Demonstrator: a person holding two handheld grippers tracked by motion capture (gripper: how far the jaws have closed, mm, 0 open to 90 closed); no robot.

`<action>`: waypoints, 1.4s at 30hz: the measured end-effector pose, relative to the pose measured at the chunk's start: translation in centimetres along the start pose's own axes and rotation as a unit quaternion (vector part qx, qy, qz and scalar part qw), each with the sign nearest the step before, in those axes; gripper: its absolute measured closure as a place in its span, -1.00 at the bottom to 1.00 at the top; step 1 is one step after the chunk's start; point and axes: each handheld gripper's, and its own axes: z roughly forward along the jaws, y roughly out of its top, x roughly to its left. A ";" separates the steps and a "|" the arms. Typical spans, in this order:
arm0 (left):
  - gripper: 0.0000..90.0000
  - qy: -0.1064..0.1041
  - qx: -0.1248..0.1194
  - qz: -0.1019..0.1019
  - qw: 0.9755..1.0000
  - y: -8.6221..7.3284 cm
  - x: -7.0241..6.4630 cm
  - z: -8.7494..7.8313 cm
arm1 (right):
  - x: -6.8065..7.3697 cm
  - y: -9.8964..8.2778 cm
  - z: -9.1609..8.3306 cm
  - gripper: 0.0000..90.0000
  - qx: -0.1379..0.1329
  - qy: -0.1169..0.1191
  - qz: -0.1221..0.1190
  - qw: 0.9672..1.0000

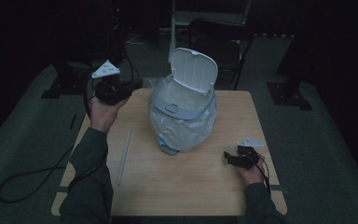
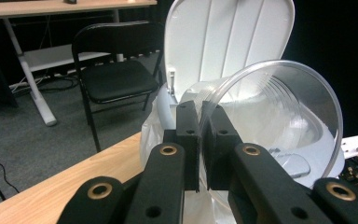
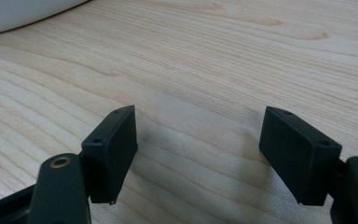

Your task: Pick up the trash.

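The high view is dimly lit, its edges lost in black; both gripper views are brighter, with soft shadows cast on the bench (image 3: 223,56).

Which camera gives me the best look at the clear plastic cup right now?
The left gripper view: the clear plastic cup sits close up, its rim pinched between the left gripper jaws, before the bin's open lid. In the high view the cup is too dark to make out.
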 end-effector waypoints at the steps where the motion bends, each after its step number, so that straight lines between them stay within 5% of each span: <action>1: 0.93 -0.001 0.001 0.001 1.000 0.1 0.0 0.1 | 0.0 0.0 0.0 -0.41 0.000 0.000 0.000 1.000; 42: 0.93 -0.029 0.024 0.013 0.999 2.5 -1.5 5.2 | 0.0 0.0 0.0 -0.42 0.000 0.000 -0.001 1.000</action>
